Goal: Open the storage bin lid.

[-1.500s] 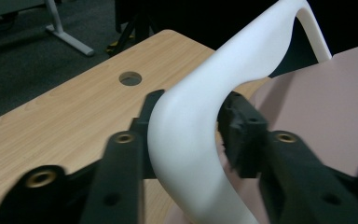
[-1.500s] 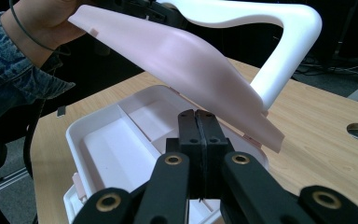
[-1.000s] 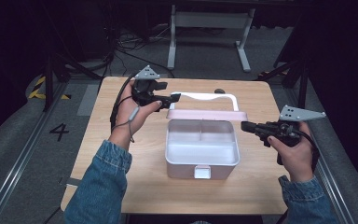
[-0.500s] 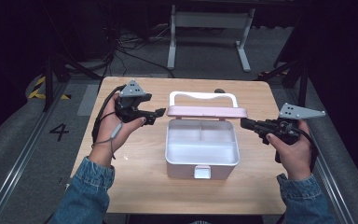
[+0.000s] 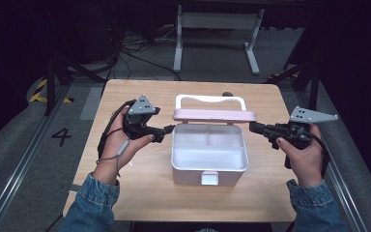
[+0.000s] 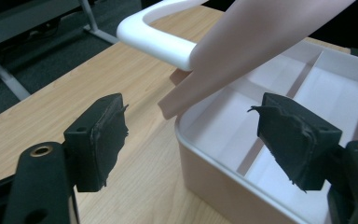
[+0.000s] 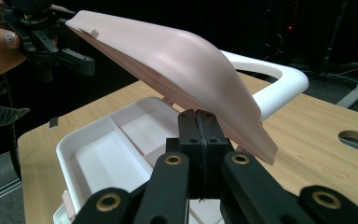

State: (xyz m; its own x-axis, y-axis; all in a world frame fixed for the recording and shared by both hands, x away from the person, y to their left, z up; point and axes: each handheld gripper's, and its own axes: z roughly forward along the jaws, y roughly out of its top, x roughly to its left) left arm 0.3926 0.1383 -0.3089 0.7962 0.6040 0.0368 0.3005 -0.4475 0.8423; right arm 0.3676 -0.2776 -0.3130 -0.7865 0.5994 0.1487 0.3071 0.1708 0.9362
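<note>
A white box [image 5: 210, 166] with a divided inside stands mid-table, its pink lid [image 5: 214, 115] tilted up and back and a white handle [image 5: 210, 99] behind it. My left gripper [image 5: 168, 129] is level at the box's left wall, just below the lid's left end. Its jaws have just been opening and stand open [image 6: 193, 121]. Their pads touch nothing; the box wall [image 6: 223, 182], the lid [image 6: 261, 37] and the handle [image 6: 154, 37] lie beyond them. My right gripper [image 5: 252, 126] is shut at the lid's right end, with nothing between its pads [image 7: 197, 116], lid [image 7: 177, 60] just beyond.
The box has a white latch [image 5: 209, 178] on its front wall. A round hole [image 7: 356, 139] is cut in the wooden table [image 5: 140, 193] behind the box. A white stand [image 5: 217, 21] and cables lie on the dark floor past the table's far edge.
My left gripper has come away from the handle, moving nearer and lower to the box's left wall, and its jaws stand wider. The right hand has kept still.
</note>
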